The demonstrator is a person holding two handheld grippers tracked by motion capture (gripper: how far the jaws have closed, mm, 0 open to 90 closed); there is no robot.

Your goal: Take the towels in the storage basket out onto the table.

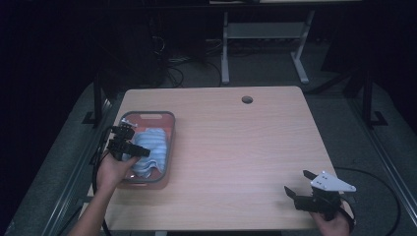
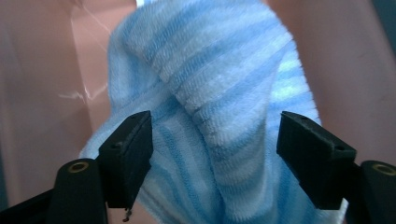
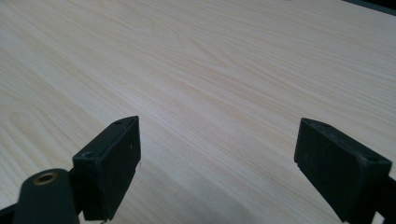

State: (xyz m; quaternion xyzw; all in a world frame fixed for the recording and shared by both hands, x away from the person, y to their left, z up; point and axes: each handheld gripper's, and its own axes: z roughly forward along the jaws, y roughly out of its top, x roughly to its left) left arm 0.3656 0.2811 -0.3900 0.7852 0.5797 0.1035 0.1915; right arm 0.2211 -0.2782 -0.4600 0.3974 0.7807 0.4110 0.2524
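**Left gripper down in the basket, jaws astride the striped towel**

Well, over at the left side of the wooden table (image 1: 231,142) sits a reddish plastic basket with a grey rim (image 1: 171,129), and lying in it is a bunched-up towel (image 1: 152,147) striped in light and darker blue. The person's left hand (image 1: 112,172) has its left gripper (image 1: 129,142) dipped in over the basket's near left side, right at the cloth.

From the left gripper view the towel (image 2: 210,93) rises as a crumpled fold between the two black jaws, with the pinkish basket wall (image 2: 42,93) behind it on both sides. The jaws stand fairly wide, one on each side of the fold. The left pad lies right against the cloth; the right one appears to have a sliver of space before it. I see no squeeze on the fabric, so the gripper is open around the towel and has no hold on it.

The right hand (image 1: 334,223) rests at the table's near right corner, well apart from the basket. Its right gripper (image 1: 298,186), with the grey three-cornered plate (image 1: 332,182) on top, points across the bare wood. In the right gripper view the jaws are spread wide with only the pale wood grain (image 3: 210,70) between them, holding nothing.

A round cable hole (image 1: 247,100) sits near the table's far edge.
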